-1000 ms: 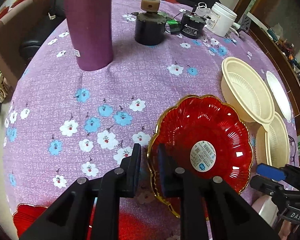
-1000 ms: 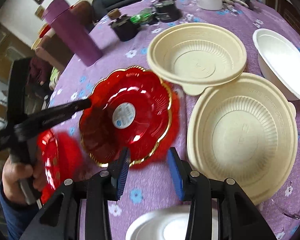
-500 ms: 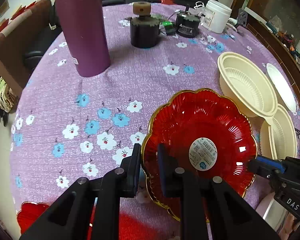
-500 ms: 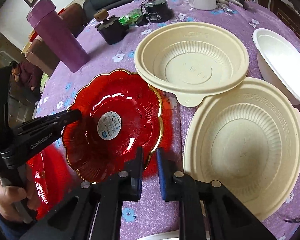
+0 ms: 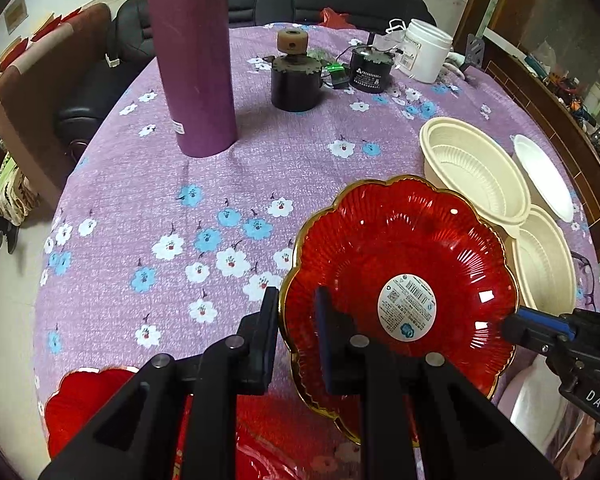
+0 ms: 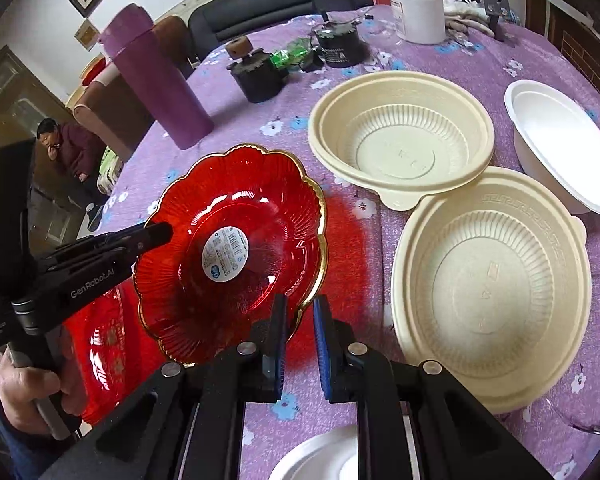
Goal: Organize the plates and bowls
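A red flower-shaped plate (image 5: 400, 248) (image 6: 240, 208) with a gold rim and a white sticker hangs tilted just above the purple flowered tablecloth (image 5: 220, 184). My left gripper (image 5: 298, 320) is shut on its left rim; in the right wrist view its tip (image 6: 160, 234) bites that edge. My right gripper (image 6: 300, 320) is shut on the opposite rim, and it shows at the plate's right edge (image 5: 512, 324) in the left wrist view. A second red plate (image 5: 84, 400) (image 6: 100, 340) lies below at the near table edge. Two cream bowls (image 6: 400, 140) (image 6: 492, 280) sit to the right.
A white bowl (image 6: 560, 144) stands at the far right and a white dish (image 6: 320, 456) at the near edge. A tall purple flask (image 5: 192, 60), two dark jars (image 5: 296, 84) and a white jar (image 5: 424, 56) stand at the back. A person's hand (image 6: 20, 384) holds the left gripper.
My right gripper's jaws have shut on the red plate's rim. The plate, held at both edges, has risen slightly off the cloth.
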`<move>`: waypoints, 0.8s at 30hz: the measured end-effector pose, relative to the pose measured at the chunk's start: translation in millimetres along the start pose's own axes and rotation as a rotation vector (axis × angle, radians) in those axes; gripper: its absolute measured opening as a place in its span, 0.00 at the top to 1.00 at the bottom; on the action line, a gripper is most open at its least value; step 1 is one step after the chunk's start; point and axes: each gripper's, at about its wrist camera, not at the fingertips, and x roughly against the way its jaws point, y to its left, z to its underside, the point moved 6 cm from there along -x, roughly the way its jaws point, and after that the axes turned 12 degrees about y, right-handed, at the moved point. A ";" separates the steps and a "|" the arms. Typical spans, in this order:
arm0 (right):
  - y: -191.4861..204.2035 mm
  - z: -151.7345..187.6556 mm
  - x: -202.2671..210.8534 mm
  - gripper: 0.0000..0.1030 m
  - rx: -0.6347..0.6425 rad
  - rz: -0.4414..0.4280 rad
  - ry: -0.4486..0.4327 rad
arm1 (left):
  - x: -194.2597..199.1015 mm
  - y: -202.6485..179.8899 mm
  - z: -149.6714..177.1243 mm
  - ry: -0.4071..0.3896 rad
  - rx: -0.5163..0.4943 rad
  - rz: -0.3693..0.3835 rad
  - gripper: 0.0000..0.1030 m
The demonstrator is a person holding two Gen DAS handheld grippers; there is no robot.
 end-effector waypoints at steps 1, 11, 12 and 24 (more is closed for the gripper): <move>1.3 1.9 2.8 0.86 0.004 -0.004 -0.003 | 3.0 1.2 2.6 -0.005 0.000 0.002 0.85; 26.1 13.8 15.5 0.86 0.049 -0.041 -0.023 | 29.2 20.5 26.3 -0.048 0.026 0.014 0.85; 28.7 14.9 14.9 0.86 0.052 -0.045 -0.021 | 30.8 22.1 27.2 -0.052 0.030 0.015 0.85; 62.5 27.4 6.2 0.86 0.099 -0.106 -0.004 | 58.1 55.4 63.7 -0.115 0.067 0.000 0.81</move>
